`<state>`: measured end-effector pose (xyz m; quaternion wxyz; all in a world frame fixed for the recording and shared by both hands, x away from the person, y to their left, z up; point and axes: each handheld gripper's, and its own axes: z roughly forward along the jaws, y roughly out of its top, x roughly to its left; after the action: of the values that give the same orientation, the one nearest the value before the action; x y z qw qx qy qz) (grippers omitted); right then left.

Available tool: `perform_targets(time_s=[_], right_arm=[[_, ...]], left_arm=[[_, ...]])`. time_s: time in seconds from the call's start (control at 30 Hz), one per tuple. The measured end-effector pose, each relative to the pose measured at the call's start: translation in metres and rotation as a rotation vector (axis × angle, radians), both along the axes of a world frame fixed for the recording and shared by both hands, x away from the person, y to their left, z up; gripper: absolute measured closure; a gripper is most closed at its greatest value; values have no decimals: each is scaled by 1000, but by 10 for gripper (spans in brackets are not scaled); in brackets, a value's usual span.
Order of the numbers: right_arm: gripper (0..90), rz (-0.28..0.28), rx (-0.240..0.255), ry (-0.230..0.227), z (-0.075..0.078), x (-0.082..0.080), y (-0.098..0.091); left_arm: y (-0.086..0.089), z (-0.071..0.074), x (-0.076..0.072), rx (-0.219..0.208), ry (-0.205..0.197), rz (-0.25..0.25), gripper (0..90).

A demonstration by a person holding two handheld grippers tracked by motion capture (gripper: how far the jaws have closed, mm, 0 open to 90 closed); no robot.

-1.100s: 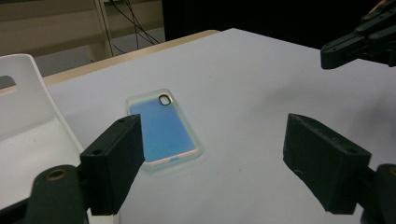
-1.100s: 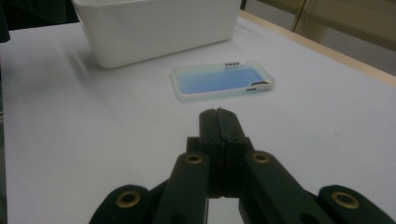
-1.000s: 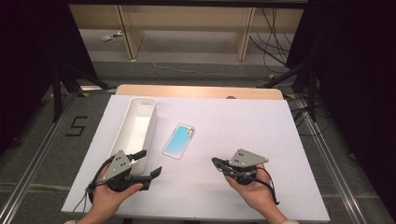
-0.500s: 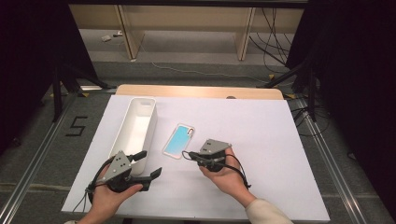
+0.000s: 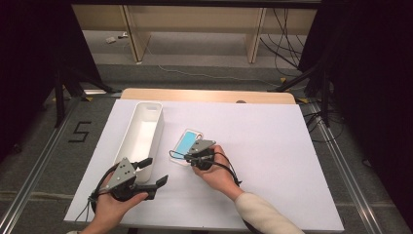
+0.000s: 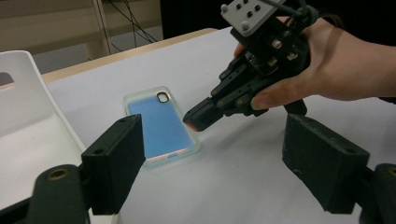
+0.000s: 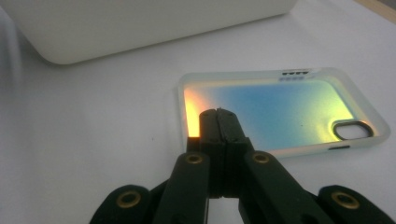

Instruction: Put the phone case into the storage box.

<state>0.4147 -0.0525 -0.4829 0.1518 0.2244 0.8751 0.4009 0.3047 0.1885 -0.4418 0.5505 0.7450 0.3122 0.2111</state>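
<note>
A phone case (image 5: 186,140) with a blue, shimmering back and a clear rim lies flat on the white table, just right of the long white bin (image 5: 158,127). My right gripper (image 5: 189,156) is shut with nothing between its jaws. Its tip (image 7: 219,115) sits at the case's (image 7: 280,109) long near edge, and whether it touches I cannot tell. In the left gripper view the same tip (image 6: 195,119) hovers at the side of the case (image 6: 159,123). My left gripper (image 5: 153,171) rests open and empty near the front left, its jaws (image 6: 219,163) pointing toward the case.
The white bin (image 6: 25,91) stands lengthwise at the left, with its near wall (image 7: 140,28) behind the case. A white sheet (image 5: 272,146) covers the table, with a wooden strip (image 5: 209,95) along the far edge. Dark stands and cables surround the table.
My right hand has moved left across the table and slightly down, bringing its shut jaws from the front right to the phone case. The left gripper has stayed put.
</note>
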Motion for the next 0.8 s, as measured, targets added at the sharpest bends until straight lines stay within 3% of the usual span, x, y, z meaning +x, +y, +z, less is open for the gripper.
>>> perform_targets(time_s=[0.3,0.8], right_arm=[[900,3,-21,6,-7,5,11],[900,3,-57,22,-10,7,11]], left_arm=[[1,0,0,2,0,-1,204],[1,-1,0,0,4,-1,205]])
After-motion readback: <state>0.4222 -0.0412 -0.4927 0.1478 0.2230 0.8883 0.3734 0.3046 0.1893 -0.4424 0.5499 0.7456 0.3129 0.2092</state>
